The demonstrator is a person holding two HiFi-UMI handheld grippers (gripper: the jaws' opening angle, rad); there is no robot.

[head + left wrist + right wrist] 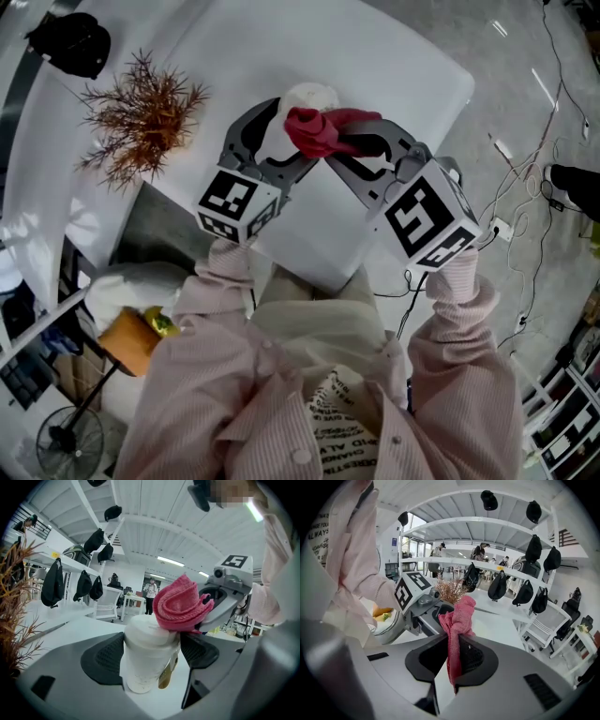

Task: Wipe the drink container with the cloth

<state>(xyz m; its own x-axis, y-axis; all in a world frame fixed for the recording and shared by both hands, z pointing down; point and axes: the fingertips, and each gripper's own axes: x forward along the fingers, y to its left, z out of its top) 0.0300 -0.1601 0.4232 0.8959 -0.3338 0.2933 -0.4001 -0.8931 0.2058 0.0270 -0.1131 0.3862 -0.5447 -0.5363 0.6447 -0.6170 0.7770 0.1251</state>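
- Desk [394, 84]: white. Only the head view gives me its whole outline, with a dried plant [141, 117] well to the left of both tools.
- Left hand-held gripper [150, 656]: in its own view the jaws stand partway apart, pads closed against both sides of the drink container [145, 663].
- Right hand-held gripper [452, 656]: in its own view the jaws are pinched nearly together on the hanging end of the cloth [457, 620].
- Drink container: a white cup, upright over the desk. The head view shows me only its lid [307, 97]. The left gripper view adds a tan tag [165, 674] on its side.
- Cloth: red and bunched, touching the lid's far edge.
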